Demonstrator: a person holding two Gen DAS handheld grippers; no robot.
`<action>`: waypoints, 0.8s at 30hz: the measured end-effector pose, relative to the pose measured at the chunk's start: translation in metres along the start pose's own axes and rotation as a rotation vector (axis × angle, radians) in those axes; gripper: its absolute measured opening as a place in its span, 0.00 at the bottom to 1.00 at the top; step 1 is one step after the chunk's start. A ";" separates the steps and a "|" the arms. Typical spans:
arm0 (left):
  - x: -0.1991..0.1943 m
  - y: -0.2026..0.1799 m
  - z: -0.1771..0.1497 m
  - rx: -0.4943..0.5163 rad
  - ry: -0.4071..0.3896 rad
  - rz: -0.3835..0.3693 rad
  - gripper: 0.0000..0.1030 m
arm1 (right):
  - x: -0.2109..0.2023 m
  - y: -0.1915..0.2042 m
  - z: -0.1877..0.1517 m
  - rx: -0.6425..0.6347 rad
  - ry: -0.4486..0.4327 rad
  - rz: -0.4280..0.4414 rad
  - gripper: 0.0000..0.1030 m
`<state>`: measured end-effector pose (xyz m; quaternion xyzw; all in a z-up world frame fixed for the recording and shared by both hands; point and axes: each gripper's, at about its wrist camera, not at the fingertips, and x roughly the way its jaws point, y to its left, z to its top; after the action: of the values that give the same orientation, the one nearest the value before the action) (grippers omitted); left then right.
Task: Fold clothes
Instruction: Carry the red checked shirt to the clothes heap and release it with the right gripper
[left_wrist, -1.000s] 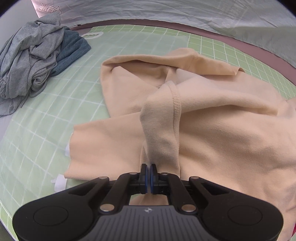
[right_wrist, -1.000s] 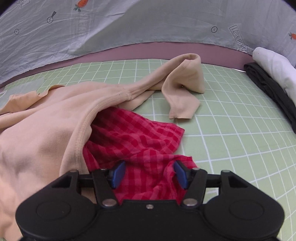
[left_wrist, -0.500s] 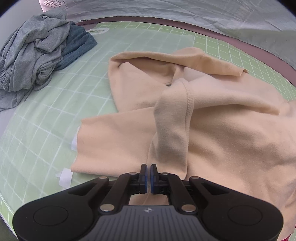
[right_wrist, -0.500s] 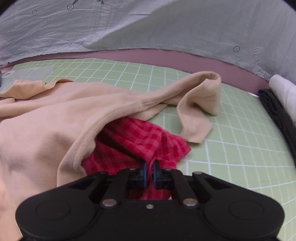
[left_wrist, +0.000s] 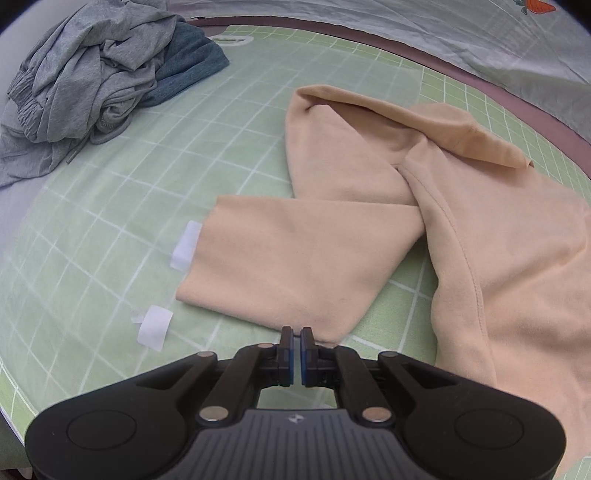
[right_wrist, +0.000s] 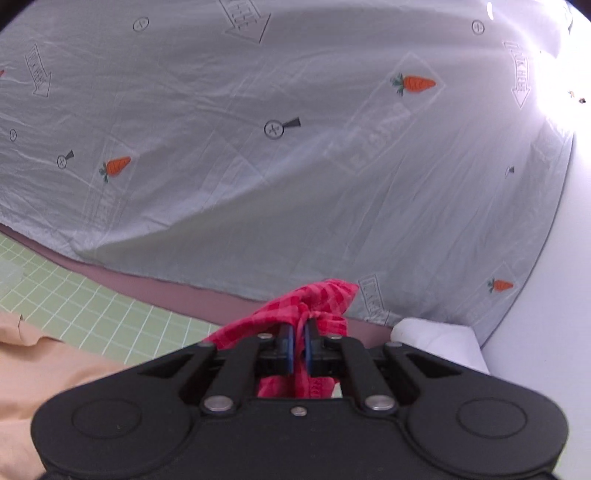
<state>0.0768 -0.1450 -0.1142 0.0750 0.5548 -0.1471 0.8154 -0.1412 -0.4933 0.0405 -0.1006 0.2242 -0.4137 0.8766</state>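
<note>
The pale grey bedsheet printed with carrots and arrows (right_wrist: 295, 147) now fills most of the right wrist view, where a second ago the green grid-lined mat (left_wrist: 110, 229) and clothes spread ahead of the right tongs (right_wrist: 298, 341). Ahead and right of the left tongs (left_wrist: 296, 345), the large peach-coloured soft cotton garment (left_wrist: 424, 229) lies flatter on the mat: the sleeve that rose to the pads a second ago now lies across the body, its hem just in front of the fingertips. The left jaws are pressed together with nothing visibly caught between them, though the cloth edge sits so close that contact is hard to judge. The right tongs, which stood wide over the red checked woven cloth (right_wrist: 310, 306) a second ago, are clamped on a bunched fold of it and hold it raised against the sheet; the rest hangs behind the tool body, hidden. Far left of the left tongs sits a crumpled heap of grey and blue-grey clothes (left_wrist: 92, 77), cut off at the edge. Two small white tape strips (left_wrist: 157, 325) lie just left of them.
</note>
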 end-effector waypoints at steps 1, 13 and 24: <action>-0.001 0.002 0.001 -0.011 0.001 -0.002 0.06 | -0.004 -0.001 0.010 0.004 -0.027 0.008 0.06; -0.040 0.041 0.027 -0.136 -0.107 0.009 0.06 | -0.035 0.067 0.096 0.075 -0.237 0.249 0.06; -0.056 0.127 0.048 -0.277 -0.135 0.074 0.07 | -0.060 0.141 0.204 0.145 -0.450 0.466 0.06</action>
<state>0.1412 -0.0296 -0.0493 -0.0279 0.5107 -0.0435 0.8582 0.0183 -0.3589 0.1874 -0.0731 0.0118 -0.1844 0.9801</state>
